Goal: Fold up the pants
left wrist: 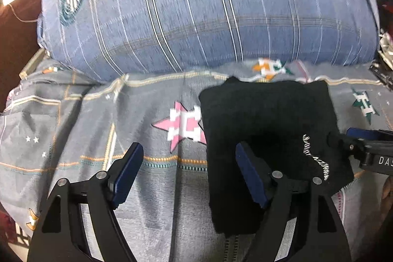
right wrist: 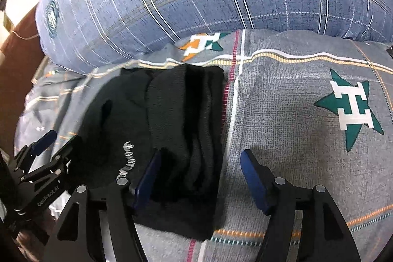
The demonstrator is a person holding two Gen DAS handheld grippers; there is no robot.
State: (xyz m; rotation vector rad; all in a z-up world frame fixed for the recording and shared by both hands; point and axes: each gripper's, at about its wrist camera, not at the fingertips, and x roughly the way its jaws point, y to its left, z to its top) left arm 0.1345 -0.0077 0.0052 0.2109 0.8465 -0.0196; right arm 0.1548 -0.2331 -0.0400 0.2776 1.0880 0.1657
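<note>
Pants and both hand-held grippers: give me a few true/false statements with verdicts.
1. The black pants lie folded on the grey star-print bedsheet. True.
2. The left hand-held gripper is clamped on the pants. False: its jaws stand open, only one finger over the fabric.
3. The right hand-held gripper is open. True.
4. The pillow is red. False: blue plaid.

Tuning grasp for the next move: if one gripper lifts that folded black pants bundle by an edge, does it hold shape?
Probably not. The pants look like soft knit in loose stacked layers, so an edge lift would likely unfold them. They seem light. On the soft bedsheet, a push would probably bunch them rather than slide them.
</note>
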